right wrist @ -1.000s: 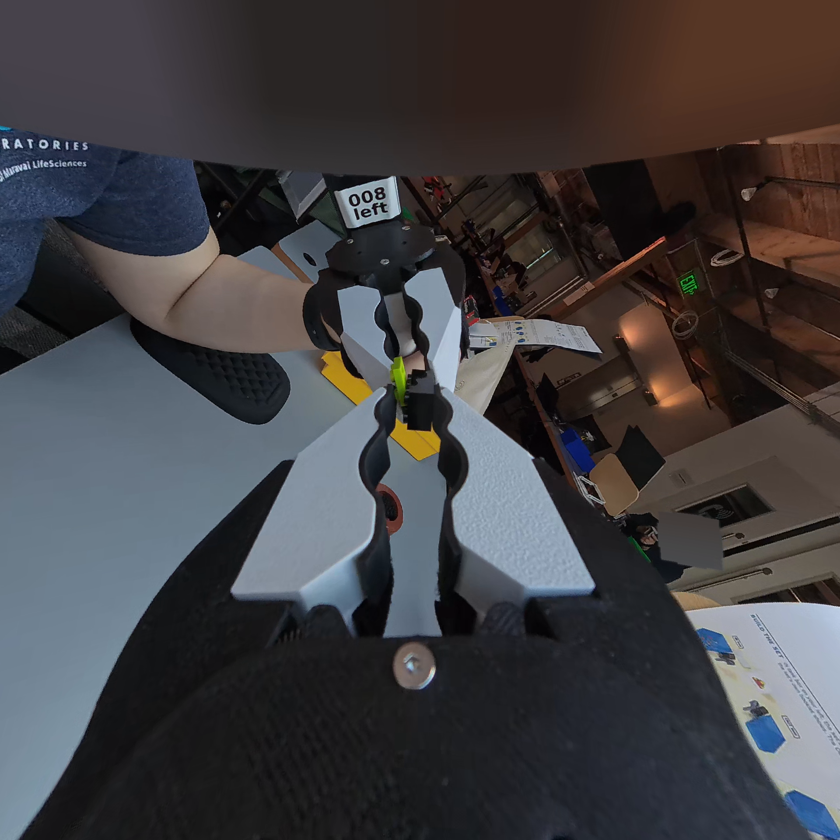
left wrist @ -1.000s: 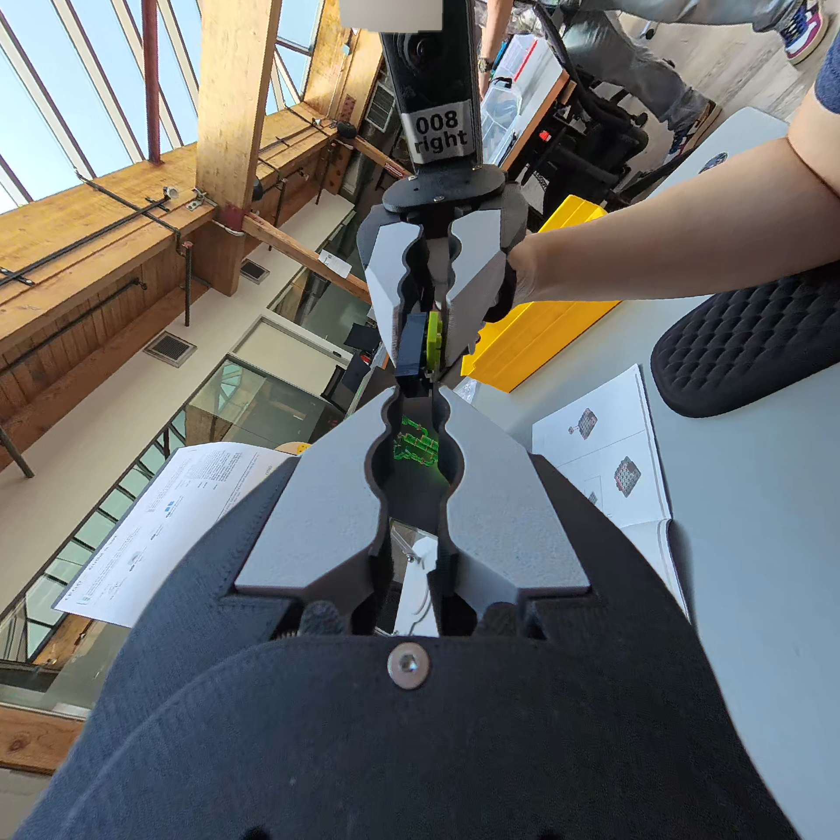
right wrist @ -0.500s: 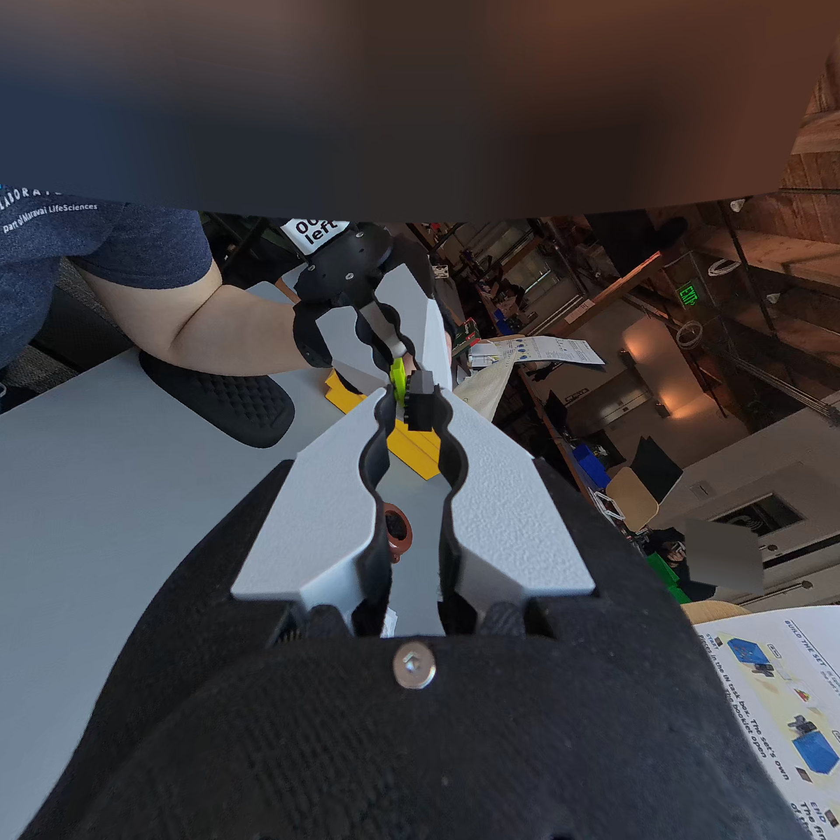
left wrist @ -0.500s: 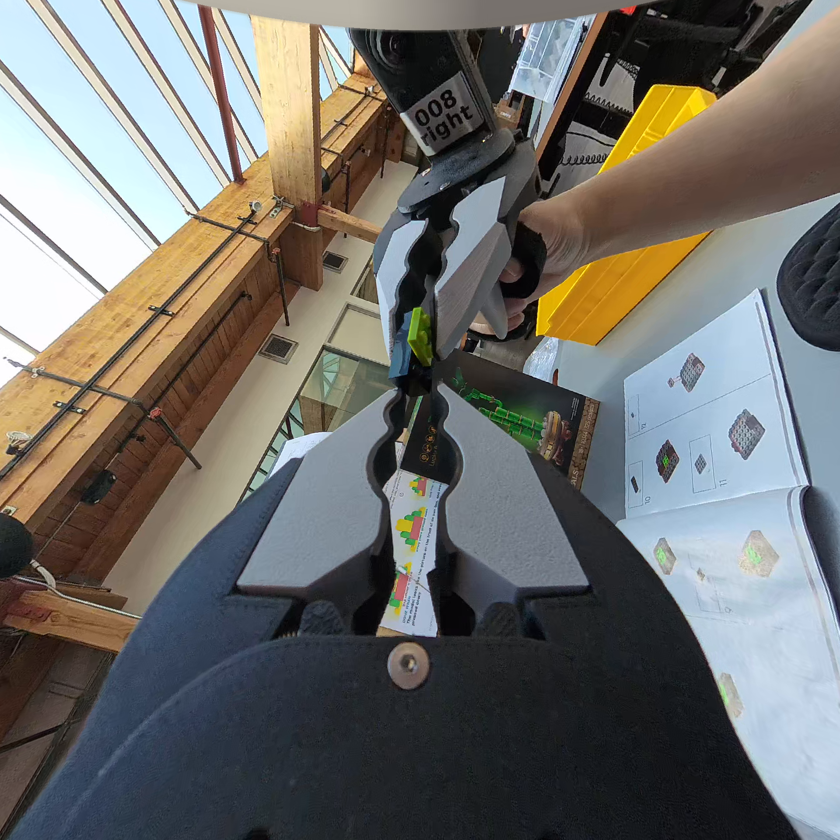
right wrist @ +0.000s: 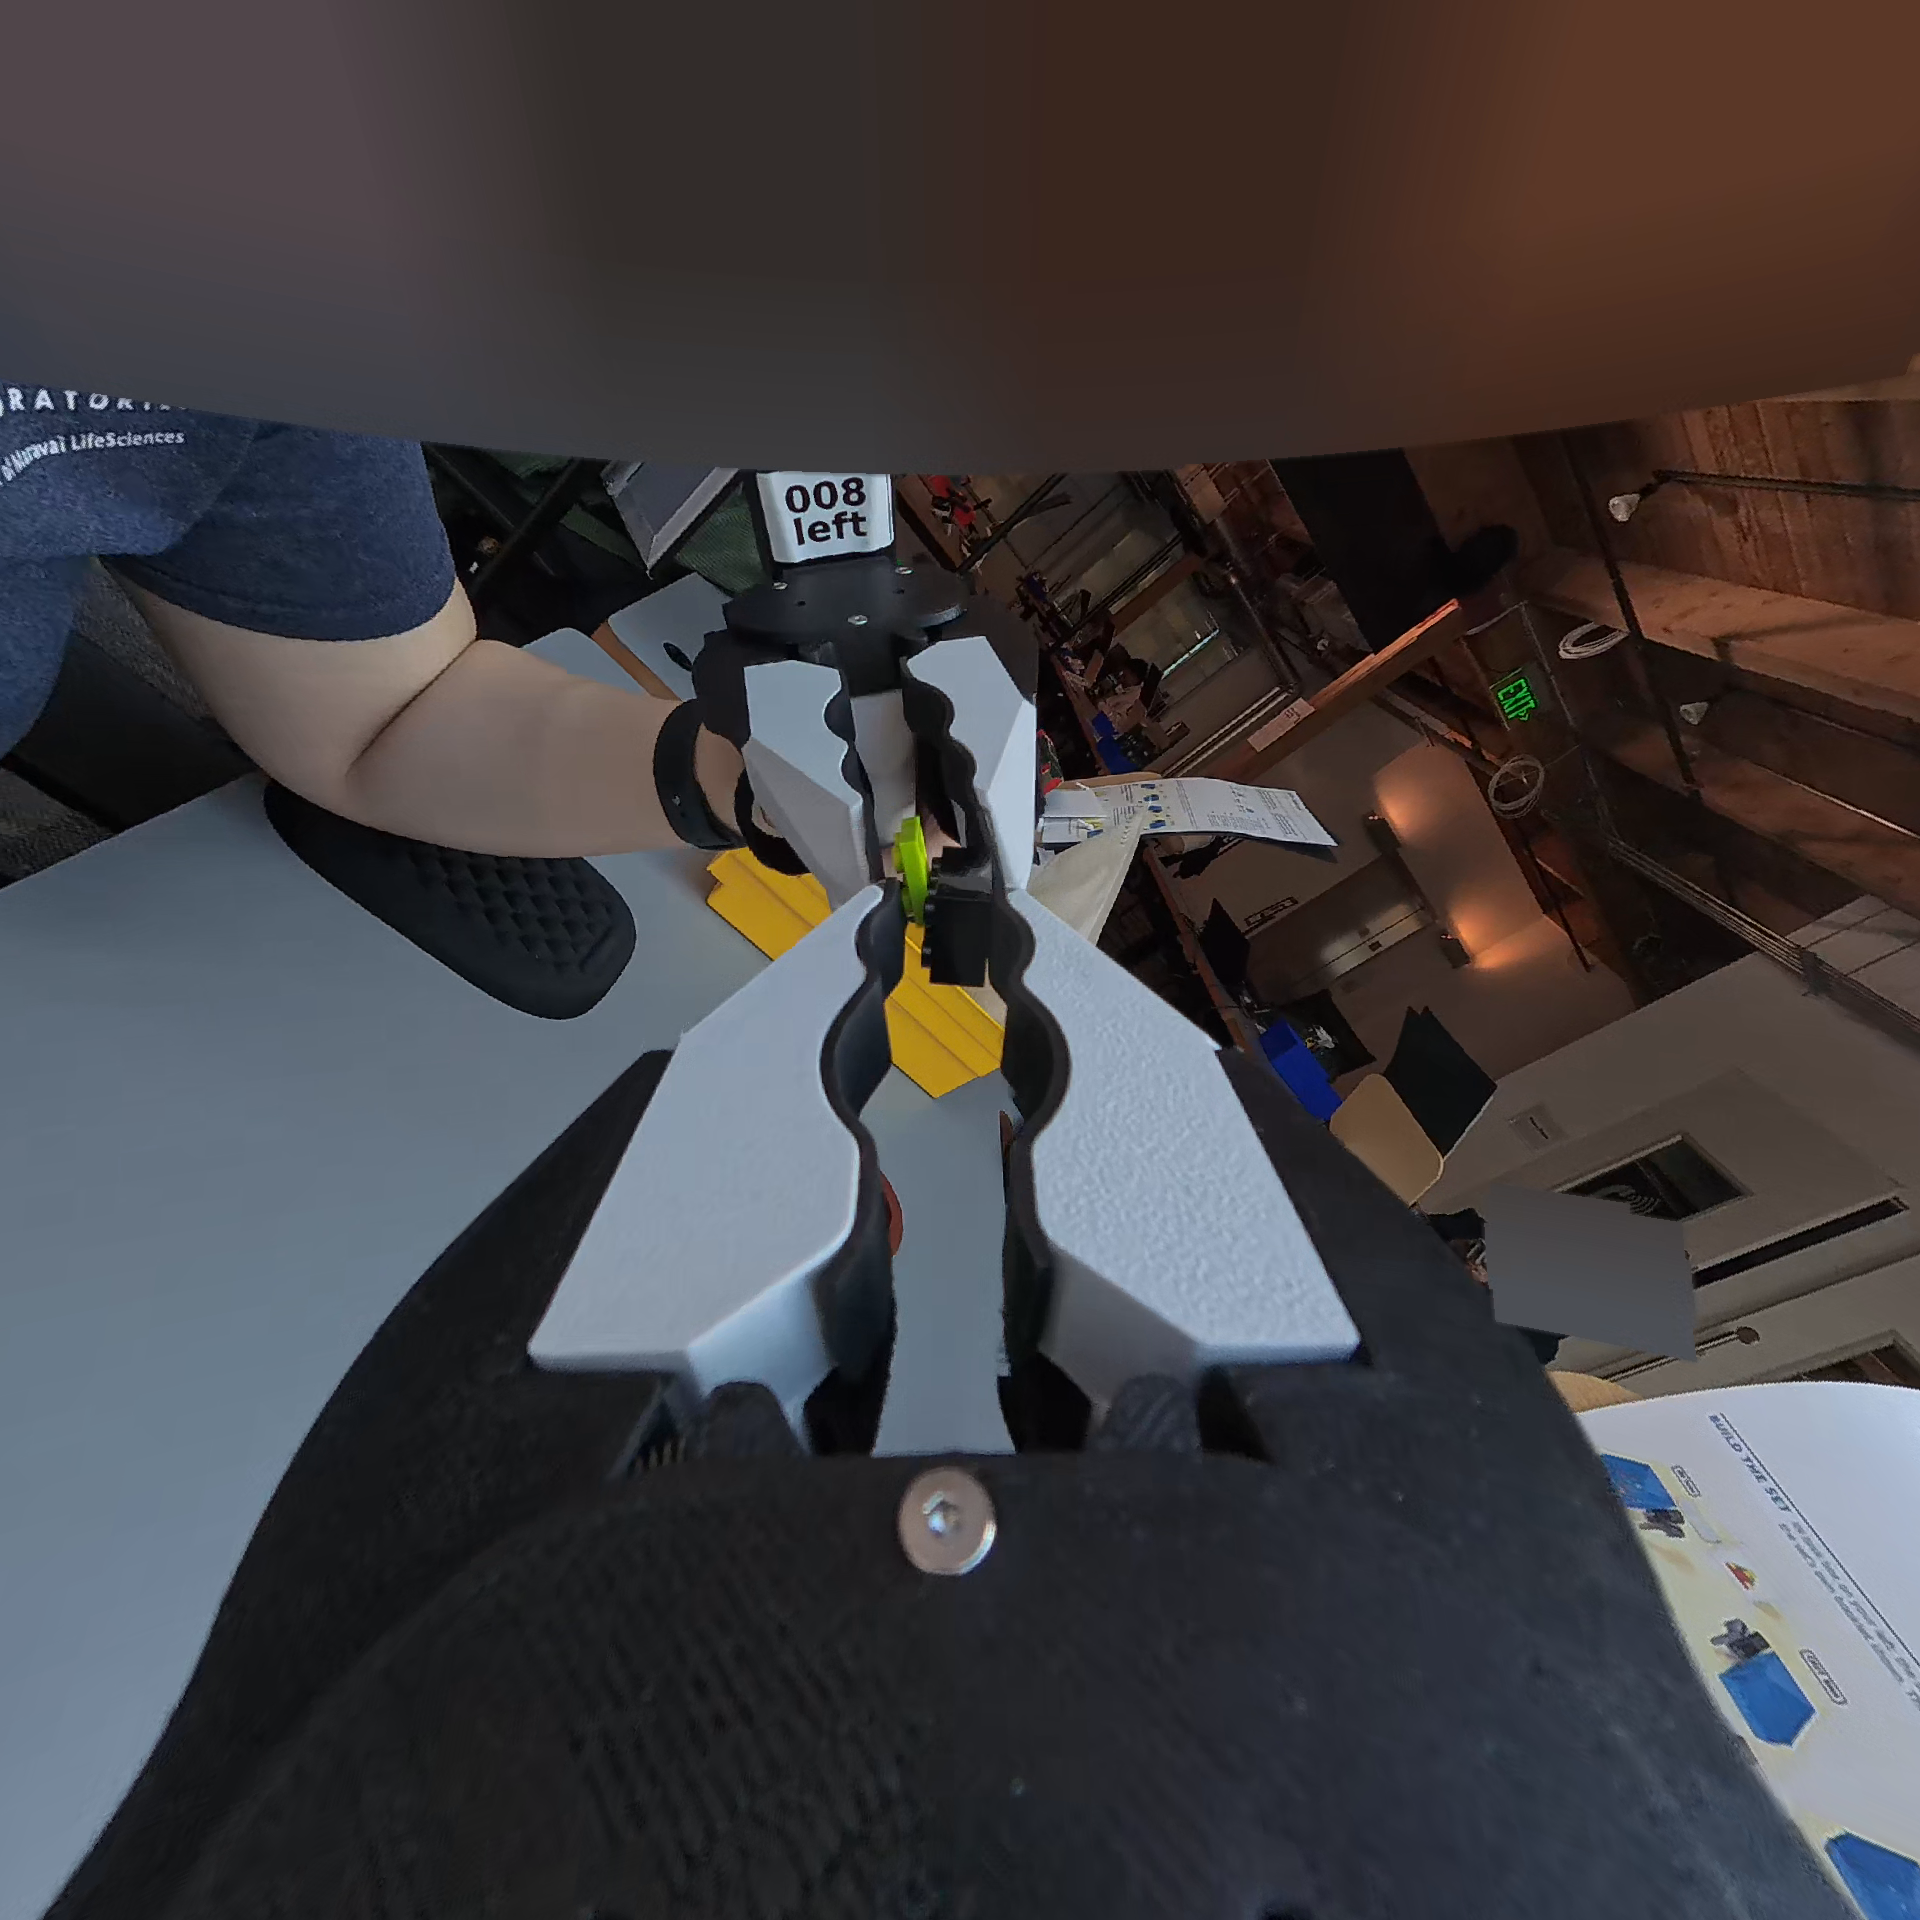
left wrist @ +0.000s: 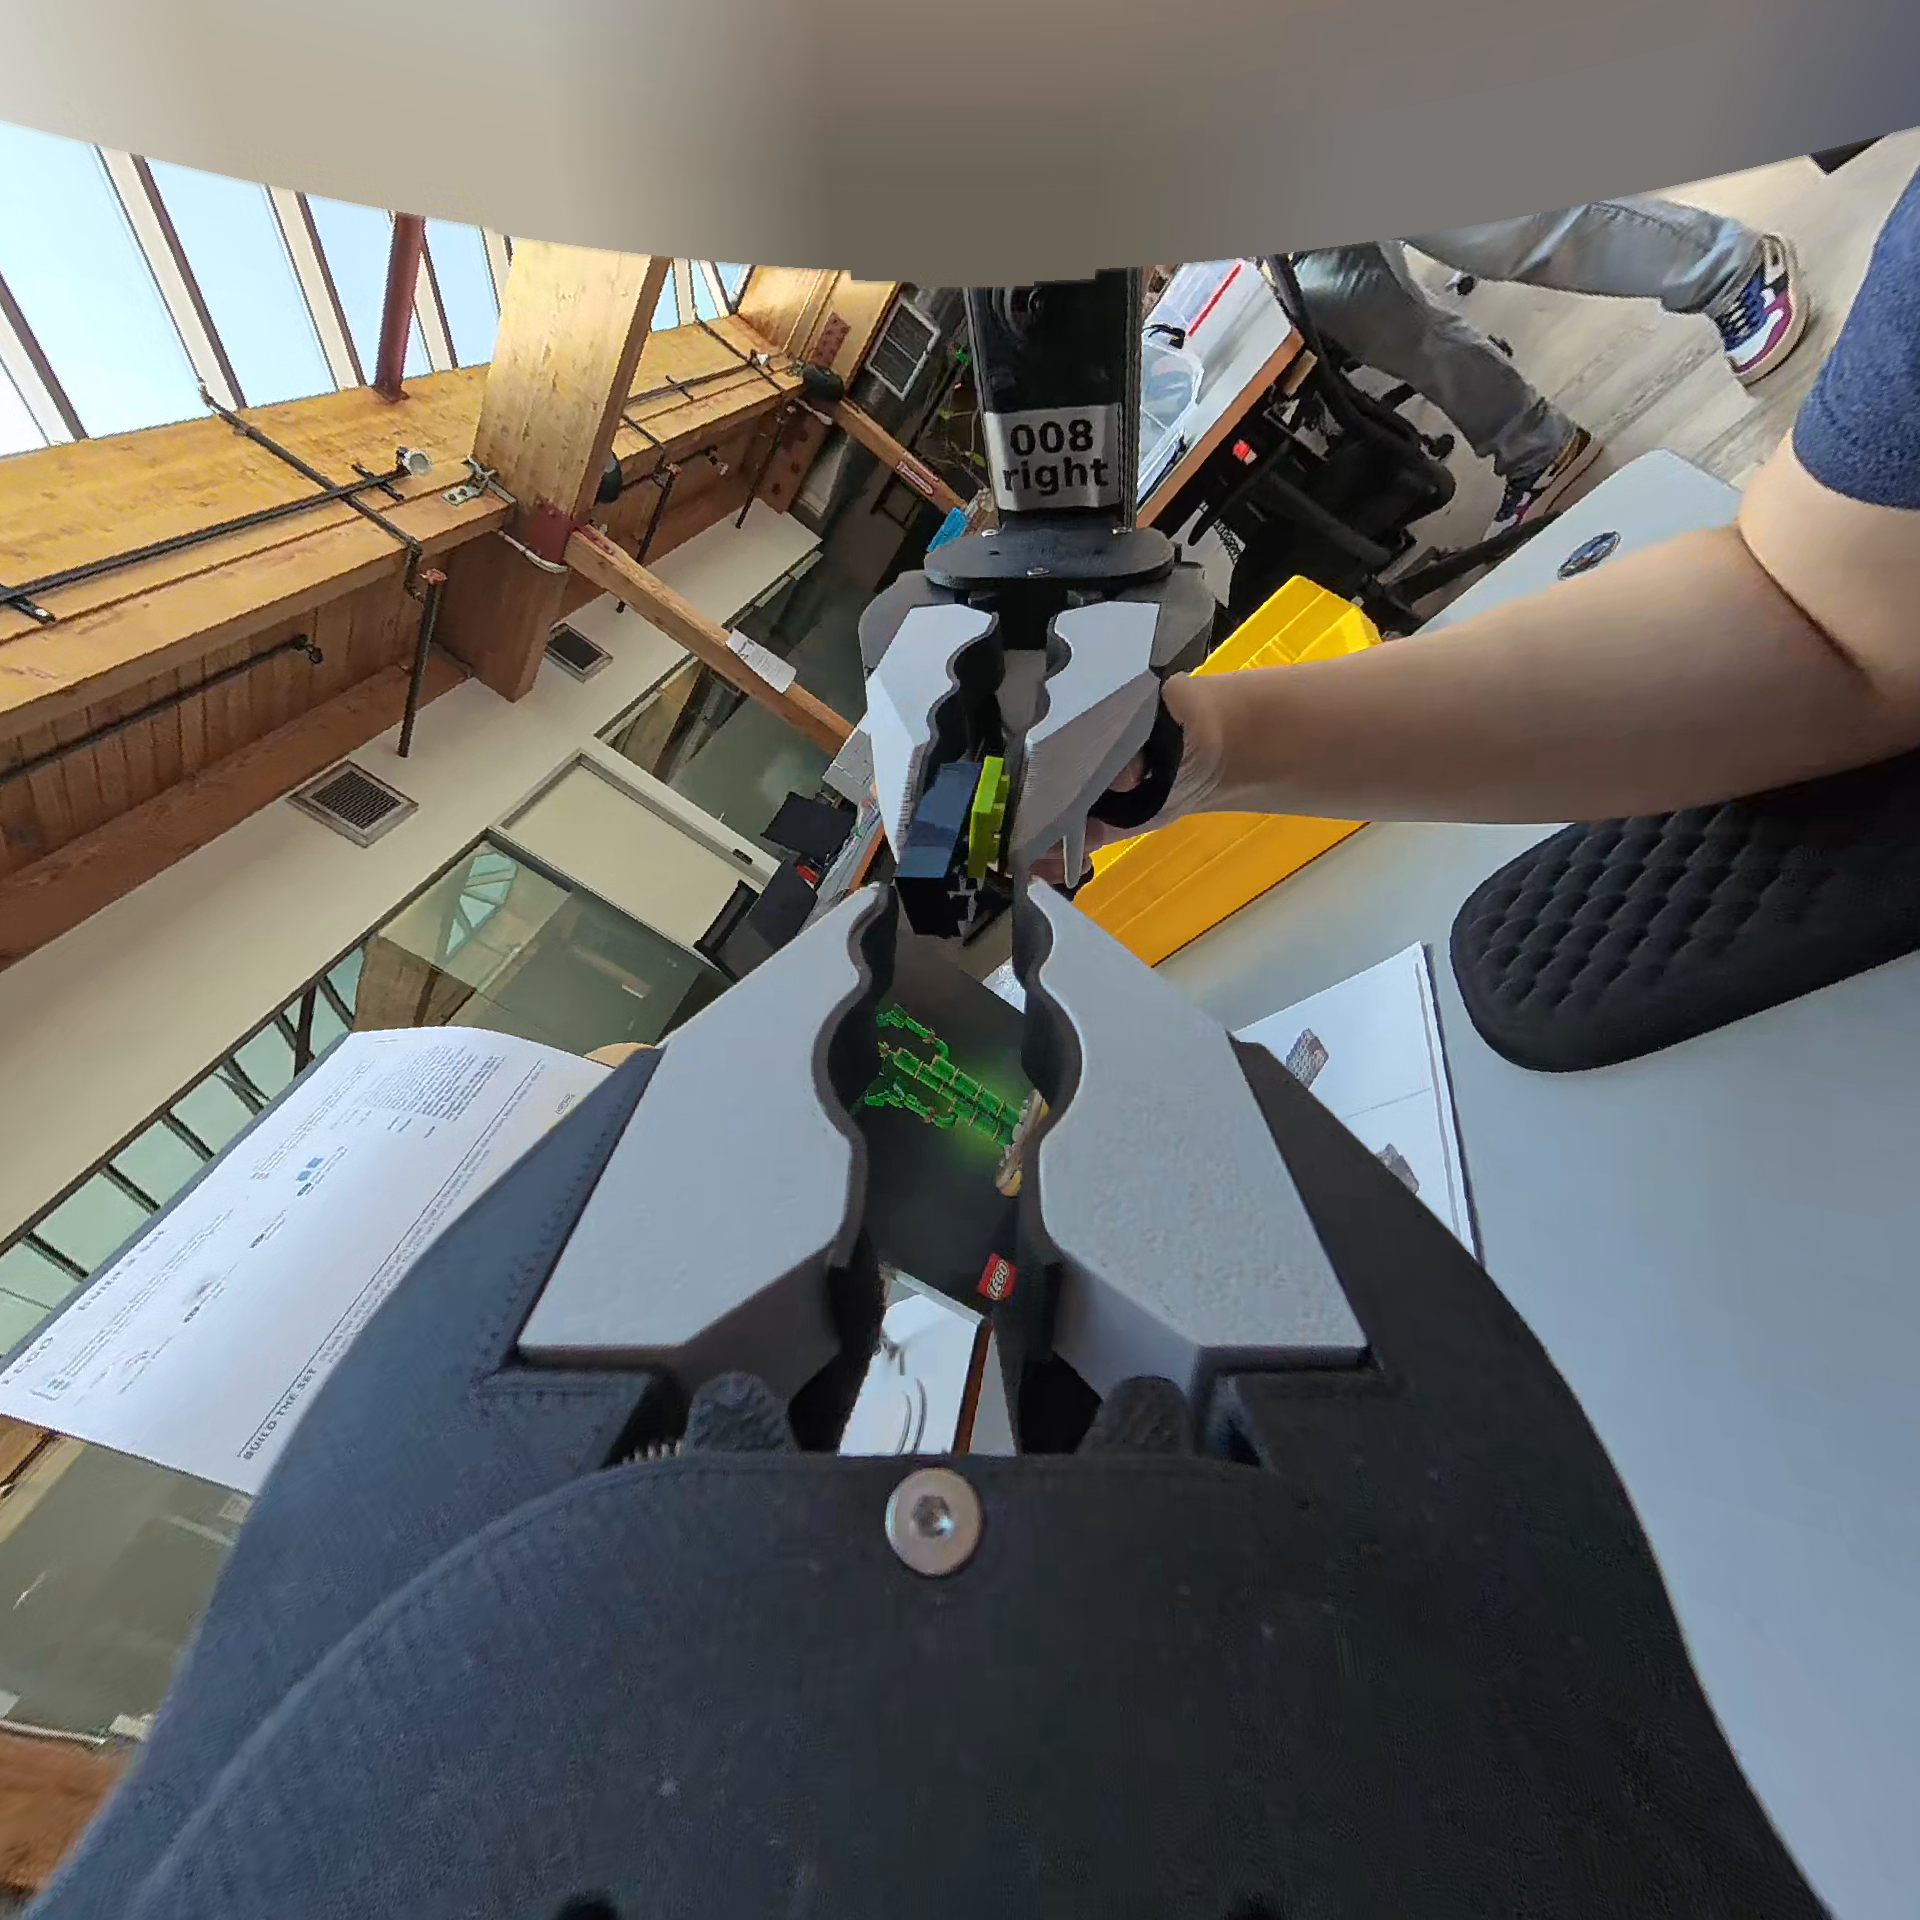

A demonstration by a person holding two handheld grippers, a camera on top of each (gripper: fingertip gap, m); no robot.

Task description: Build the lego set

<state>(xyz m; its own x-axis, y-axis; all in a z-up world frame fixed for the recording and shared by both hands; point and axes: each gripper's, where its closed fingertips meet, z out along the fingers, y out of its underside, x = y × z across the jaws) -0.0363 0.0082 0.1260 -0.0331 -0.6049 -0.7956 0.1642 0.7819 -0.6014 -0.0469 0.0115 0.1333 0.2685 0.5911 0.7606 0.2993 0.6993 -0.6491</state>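
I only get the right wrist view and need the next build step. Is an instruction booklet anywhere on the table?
Observer: Yes. In the left wrist view an open instruction booklet lies on the grey table, beside the black padded rest.
Operator: What is below the left tongs?
Observer: A dark set box with a green picture shows through the gap between the fingers of the left tongs.
Operator: How does my grip look from that side?
Observer: In the right tongs the dark brick lies against one finger and the lime plate against the other.
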